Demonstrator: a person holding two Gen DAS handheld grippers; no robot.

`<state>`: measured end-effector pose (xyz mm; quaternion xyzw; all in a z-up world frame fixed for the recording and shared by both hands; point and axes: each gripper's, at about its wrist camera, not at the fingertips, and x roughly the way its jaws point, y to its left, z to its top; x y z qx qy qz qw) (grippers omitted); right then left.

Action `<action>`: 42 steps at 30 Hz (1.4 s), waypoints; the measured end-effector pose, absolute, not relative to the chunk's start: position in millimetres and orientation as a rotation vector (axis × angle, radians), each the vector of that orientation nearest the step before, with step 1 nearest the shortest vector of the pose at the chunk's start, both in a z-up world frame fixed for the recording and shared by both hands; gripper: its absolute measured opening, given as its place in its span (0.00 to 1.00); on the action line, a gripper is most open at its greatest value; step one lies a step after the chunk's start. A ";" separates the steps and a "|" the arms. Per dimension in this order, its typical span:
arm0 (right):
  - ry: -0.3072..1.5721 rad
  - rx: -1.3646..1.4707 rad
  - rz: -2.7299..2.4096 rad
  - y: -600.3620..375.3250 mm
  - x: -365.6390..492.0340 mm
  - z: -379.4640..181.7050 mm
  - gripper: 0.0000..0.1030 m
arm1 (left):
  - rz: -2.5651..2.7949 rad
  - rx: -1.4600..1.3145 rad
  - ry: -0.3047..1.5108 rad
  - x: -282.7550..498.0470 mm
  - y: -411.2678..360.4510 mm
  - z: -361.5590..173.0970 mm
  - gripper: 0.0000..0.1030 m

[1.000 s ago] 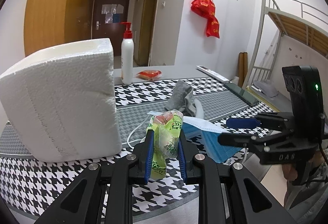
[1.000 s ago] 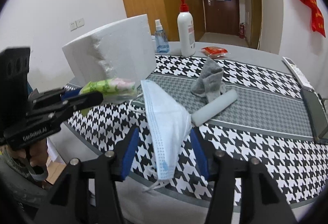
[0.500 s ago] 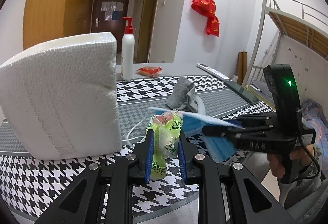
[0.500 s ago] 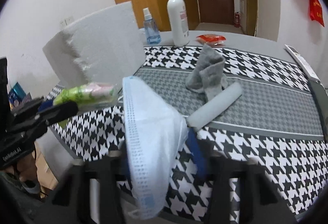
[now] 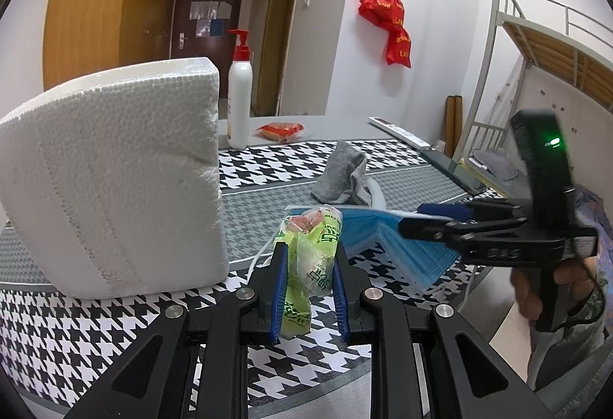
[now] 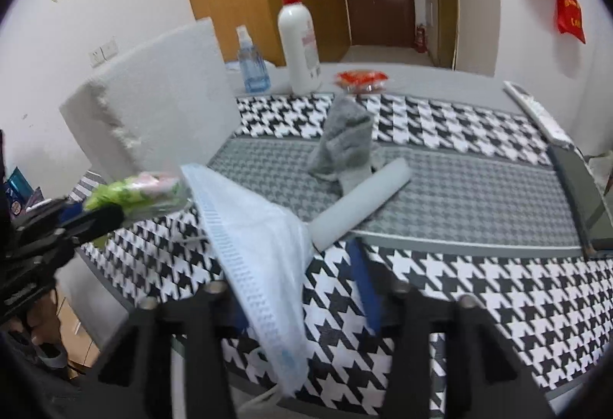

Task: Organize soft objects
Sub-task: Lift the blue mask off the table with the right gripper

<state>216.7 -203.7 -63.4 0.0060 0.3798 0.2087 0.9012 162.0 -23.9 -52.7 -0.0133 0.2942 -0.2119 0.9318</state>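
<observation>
My left gripper (image 5: 308, 262) is shut on a green plastic packet (image 5: 312, 258) and holds it above the table's front edge; the packet also shows in the right wrist view (image 6: 134, 189). My right gripper (image 6: 302, 265) is shut on a blue face mask (image 6: 260, 250), lifted off the table; the mask also shows in the left wrist view (image 5: 390, 246), just right of the packet. A grey sock (image 6: 345, 143) and a grey foam roll (image 6: 360, 204) lie mid-table.
A big white foam block (image 5: 115, 181) stands at the left. A white pump bottle (image 5: 239, 101), a blue spray bottle (image 6: 251, 62) and a red snack pack (image 6: 362, 78) stand at the back. The table has a houndstooth cloth (image 6: 479, 292). A remote (image 6: 532, 108) lies far right.
The right gripper has lifted the mask and carried it left toward the packet. The left gripper keeps the packet nearly still.
</observation>
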 end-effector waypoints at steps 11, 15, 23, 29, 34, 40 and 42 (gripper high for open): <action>0.718 0.085 0.517 -212.9 200.9 -33.7 0.52 | -0.439 -0.023 0.582 153.1 -22.1 -49.1 0.22; 0.726 0.115 0.508 -214.8 208.6 -34.3 0.52 | -0.432 -0.022 0.583 152.2 -20.1 -49.4 0.22; 0.724 0.102 0.453 -231.0 206.8 -29.8 0.52 | -0.441 -0.024 0.589 151.5 -22.0 -48.2 0.22; 0.821 0.049 0.568 -209.9 197.6 -52.4 0.52 | -0.439 -0.026 0.584 148.3 -21.2 -46.2 0.22; 0.847 0.040 0.606 -195.9 194.1 -62.0 0.52 | -0.444 -0.015 0.586 146.2 -23.9 -47.1 0.22; 0.904 0.027 0.591 -190.4 202.7 -78.3 0.52 | -0.439 -0.019 0.587 146.2 -23.2 -47.1 0.22; 0.905 0.023 0.597 -189.8 203.4 -79.3 0.52 | -0.437 -0.020 0.588 145.7 -22.3 -47.7 0.22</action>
